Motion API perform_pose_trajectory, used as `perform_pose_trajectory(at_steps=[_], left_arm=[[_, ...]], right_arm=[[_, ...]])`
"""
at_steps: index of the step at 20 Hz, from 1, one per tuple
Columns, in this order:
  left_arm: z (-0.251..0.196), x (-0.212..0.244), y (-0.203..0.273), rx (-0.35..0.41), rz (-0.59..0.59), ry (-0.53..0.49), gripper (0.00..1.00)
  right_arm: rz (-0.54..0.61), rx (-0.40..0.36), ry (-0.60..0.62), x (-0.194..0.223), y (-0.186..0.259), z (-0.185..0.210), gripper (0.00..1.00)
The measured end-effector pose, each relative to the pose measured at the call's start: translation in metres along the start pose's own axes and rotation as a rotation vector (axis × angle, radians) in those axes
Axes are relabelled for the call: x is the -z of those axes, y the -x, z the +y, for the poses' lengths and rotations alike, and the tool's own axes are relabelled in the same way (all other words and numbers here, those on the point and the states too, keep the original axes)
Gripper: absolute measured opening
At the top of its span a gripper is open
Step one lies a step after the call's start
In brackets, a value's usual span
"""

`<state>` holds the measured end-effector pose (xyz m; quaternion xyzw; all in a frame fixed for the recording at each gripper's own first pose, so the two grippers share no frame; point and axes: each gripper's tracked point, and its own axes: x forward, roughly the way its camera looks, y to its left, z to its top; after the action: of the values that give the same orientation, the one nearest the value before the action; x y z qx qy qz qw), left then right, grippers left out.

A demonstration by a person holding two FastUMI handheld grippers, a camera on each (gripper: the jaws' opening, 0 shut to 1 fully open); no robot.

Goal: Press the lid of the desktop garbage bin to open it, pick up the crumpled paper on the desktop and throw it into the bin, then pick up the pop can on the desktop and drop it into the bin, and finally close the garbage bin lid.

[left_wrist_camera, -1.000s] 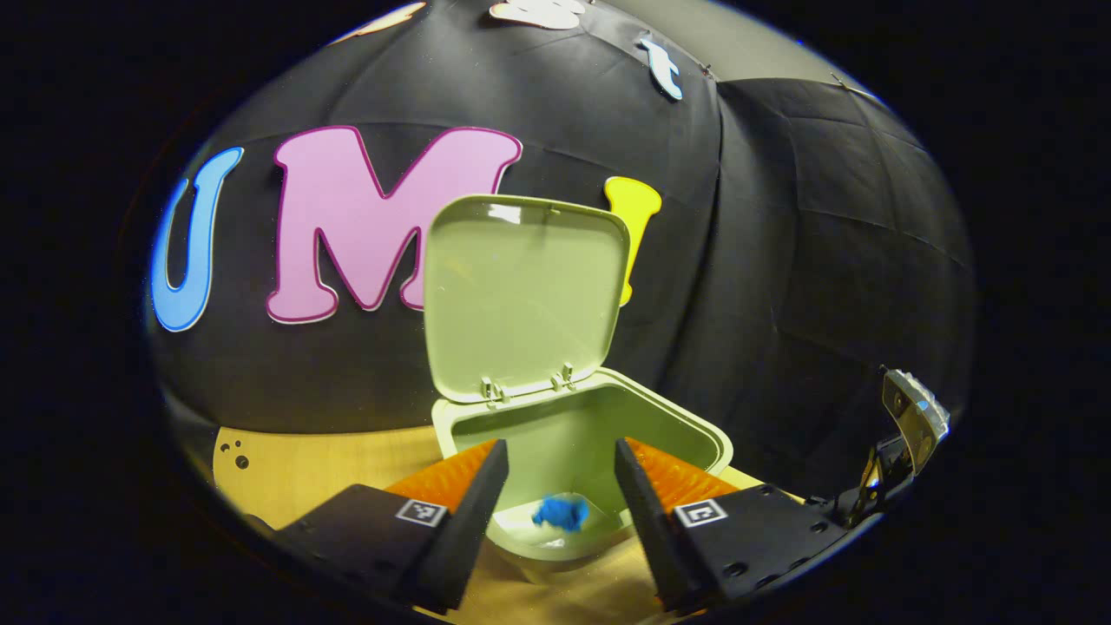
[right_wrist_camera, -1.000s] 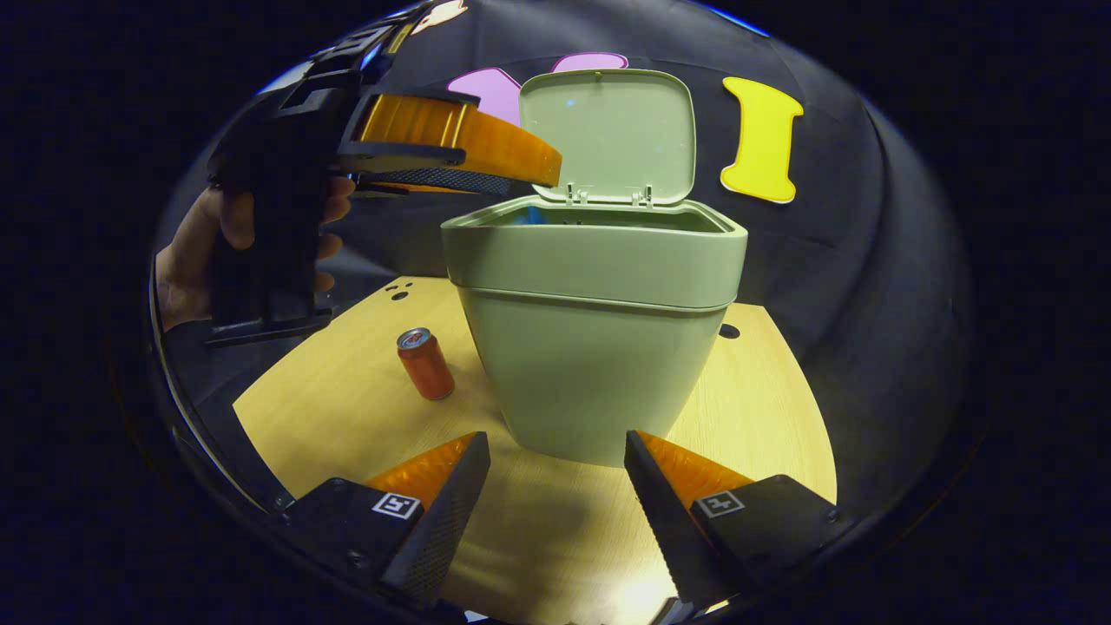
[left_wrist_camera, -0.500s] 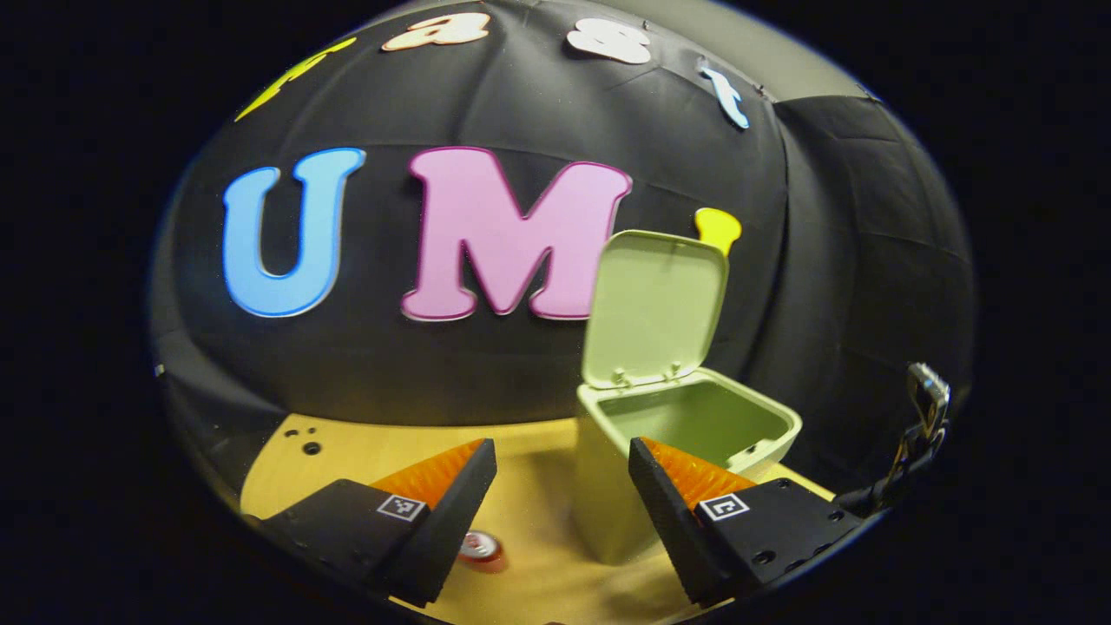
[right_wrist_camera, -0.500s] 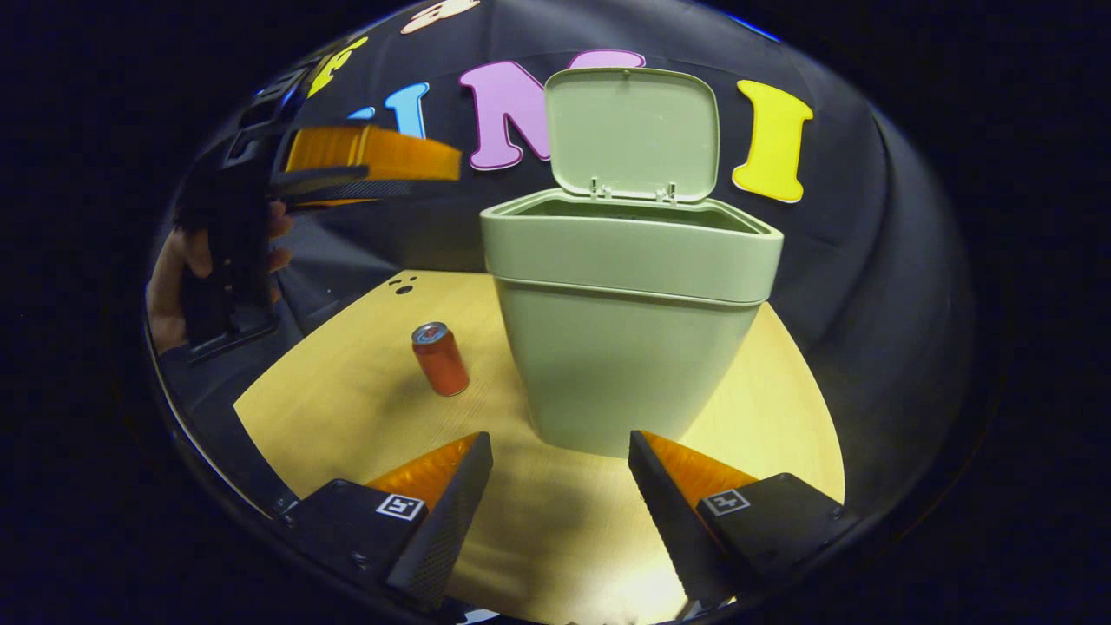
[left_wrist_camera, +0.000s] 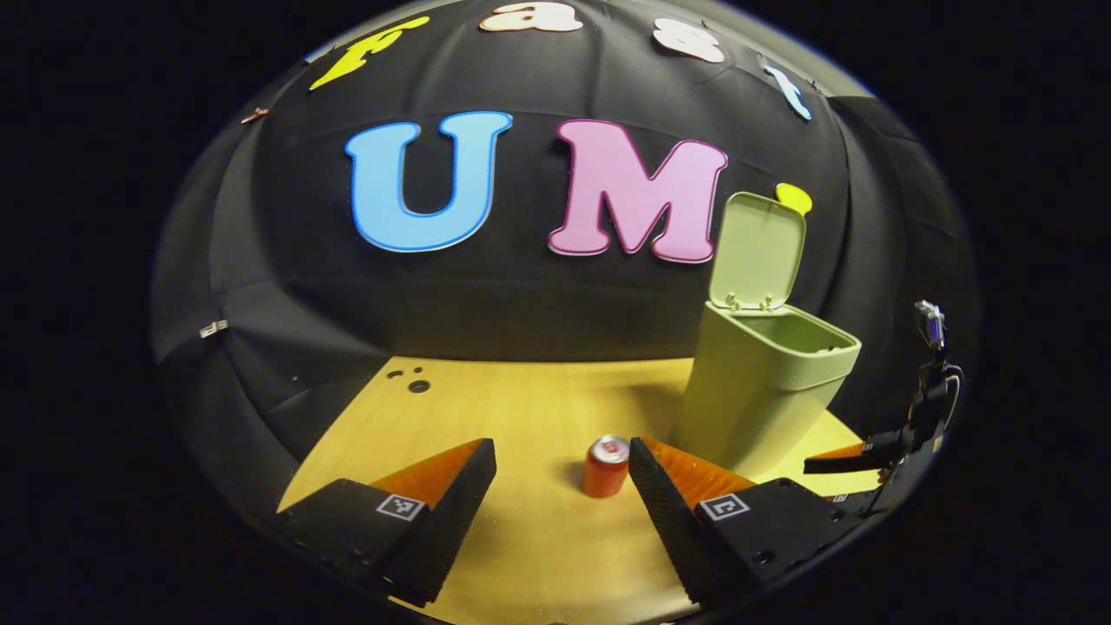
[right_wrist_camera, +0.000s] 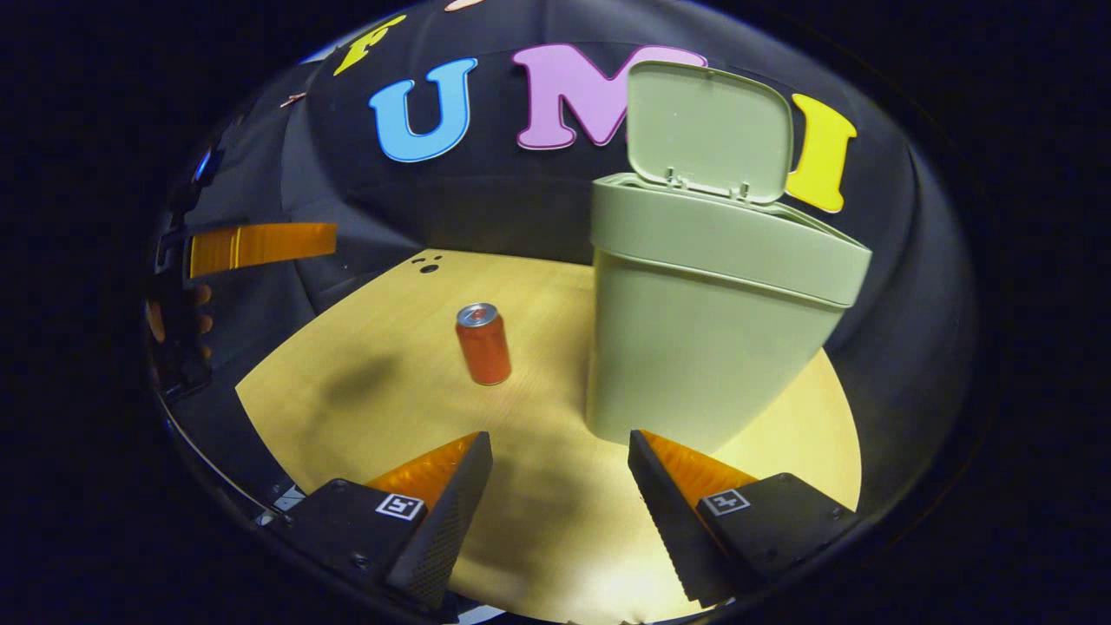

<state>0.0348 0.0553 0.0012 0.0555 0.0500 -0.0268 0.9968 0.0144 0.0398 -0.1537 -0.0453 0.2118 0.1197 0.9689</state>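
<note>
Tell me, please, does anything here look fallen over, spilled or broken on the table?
Nothing stands out. The pop can stands upright on the wooden table, apart from the bin. The bin's lid is raised, as the task needs. Both grippers, left and right, are open and empty.

A pale wooden surface (left_wrist_camera: pixel 521 408) sits in front of the black cloth wall (left_wrist_camera: pixel 486 304). Near its far left corner are a few small dark holes (left_wrist_camera: pixel 418 385).

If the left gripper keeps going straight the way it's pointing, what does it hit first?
Probably the can, standing just inside the open left gripper's right finger. It may graze that finger; depth is unclear.
</note>
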Motion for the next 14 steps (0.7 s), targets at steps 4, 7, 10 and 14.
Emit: perform_pose_trajectory(at_steps=[4, 7, 10, 14], left_arm=[[0.05, 0.024, 0.025, -0.075, 0.042, 0.027, 0.99], [0.076, 0.042, 0.042, -0.129, 0.066, 0.049, 0.99], [0.092, 0.058, 0.055, -0.165, 0.092, 0.076, 0.99], [0.111, 0.079, 0.061, -0.204, 0.13, 0.114, 0.99]], right_arm=[[0.001, -0.039, 0.022, -0.004, -0.027, 0.037, 0.99], [0.004, -0.051, 0.013, -0.011, -0.053, 0.056, 1.0], [0.011, -0.063, -0.039, -0.019, -0.08, 0.066, 0.99], [0.015, -0.062, -0.073, -0.031, -0.112, 0.073, 0.98]])
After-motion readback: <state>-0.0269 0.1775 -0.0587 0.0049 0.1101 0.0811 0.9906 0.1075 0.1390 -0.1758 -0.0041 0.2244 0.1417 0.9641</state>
